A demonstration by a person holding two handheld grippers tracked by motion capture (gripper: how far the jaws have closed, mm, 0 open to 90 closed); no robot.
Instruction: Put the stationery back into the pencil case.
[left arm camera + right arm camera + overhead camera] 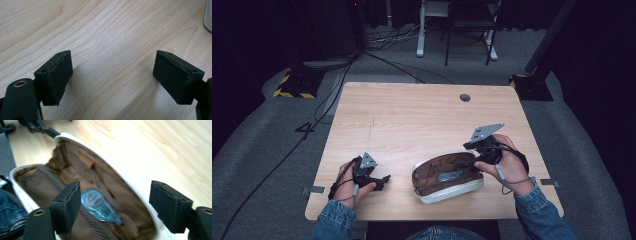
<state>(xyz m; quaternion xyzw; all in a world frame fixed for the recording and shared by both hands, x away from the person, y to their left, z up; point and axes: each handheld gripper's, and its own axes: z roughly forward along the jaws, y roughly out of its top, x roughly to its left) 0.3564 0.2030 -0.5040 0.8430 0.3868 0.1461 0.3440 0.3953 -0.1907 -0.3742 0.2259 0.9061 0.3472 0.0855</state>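
Observation:
A white pouch with a brown lining (446, 177) lies open near the table's front edge. Inside it rests a bluish, teardrop-shaped item (448, 176) (101, 206) that looks like a correction tape dispenser. My right gripper (463, 163) (113, 205) hangs open over the pouch's right end, its jaws straddling the white rim (130, 185) with nothing held. My left gripper (384, 179) (112, 77) rests low on the bare wood to the left of the pouch, open and empty. The pouch's white edge (208, 17) peeks in at the top right of the left gripper view.
The wooden table (412, 115) has a round cable hole (465, 97) at its back right. Beyond it on grey carpet stand a chair and desk legs (462, 30), cables (332, 90) and two black stand bases (294, 82) (532, 85).

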